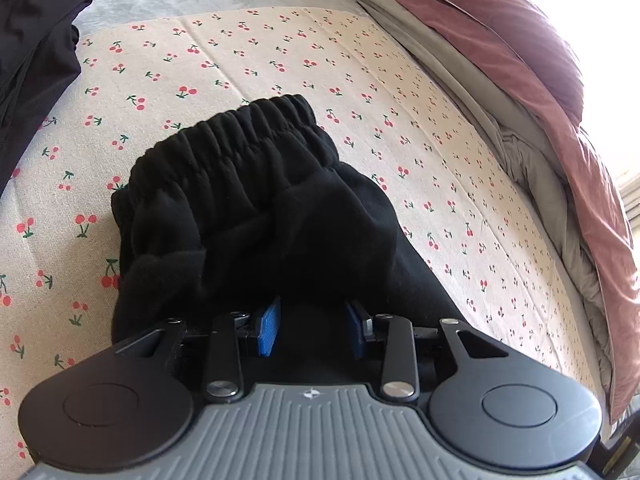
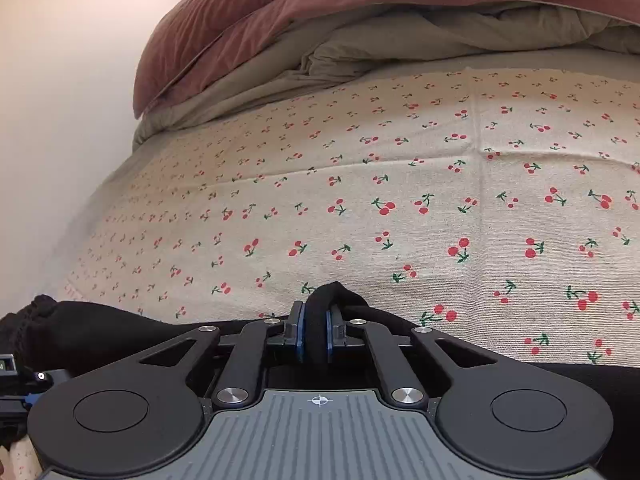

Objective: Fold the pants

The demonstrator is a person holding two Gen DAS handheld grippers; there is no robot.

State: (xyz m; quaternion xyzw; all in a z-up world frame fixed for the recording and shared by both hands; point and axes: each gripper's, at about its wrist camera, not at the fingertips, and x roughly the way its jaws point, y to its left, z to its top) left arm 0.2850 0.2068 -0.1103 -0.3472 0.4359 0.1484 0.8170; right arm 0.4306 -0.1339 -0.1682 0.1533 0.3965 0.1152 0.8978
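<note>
Black pants (image 1: 256, 208) lie bunched on the cherry-print cloth (image 1: 280, 52), their gathered elastic waistband (image 1: 236, 132) at the far end. My left gripper (image 1: 313, 322) sits at the near edge of the pants, its blue pads apart with black fabric bulging over the gap; no pinch is visible. In the right wrist view, my right gripper (image 2: 315, 330) is shut on a fold of the black pants (image 2: 326, 300), which sticks up between the blue pads. More of the pants runs left (image 2: 88, 330) and right below the gripper.
A pink and grey duvet (image 1: 520, 60) is heaped along the far side of the bed (image 2: 360, 32). Another black garment (image 1: 32, 52) lies at the left. A pale wall (image 2: 48, 120) borders the bed. The left gripper's body (image 2: 16, 384) shows at the lower left.
</note>
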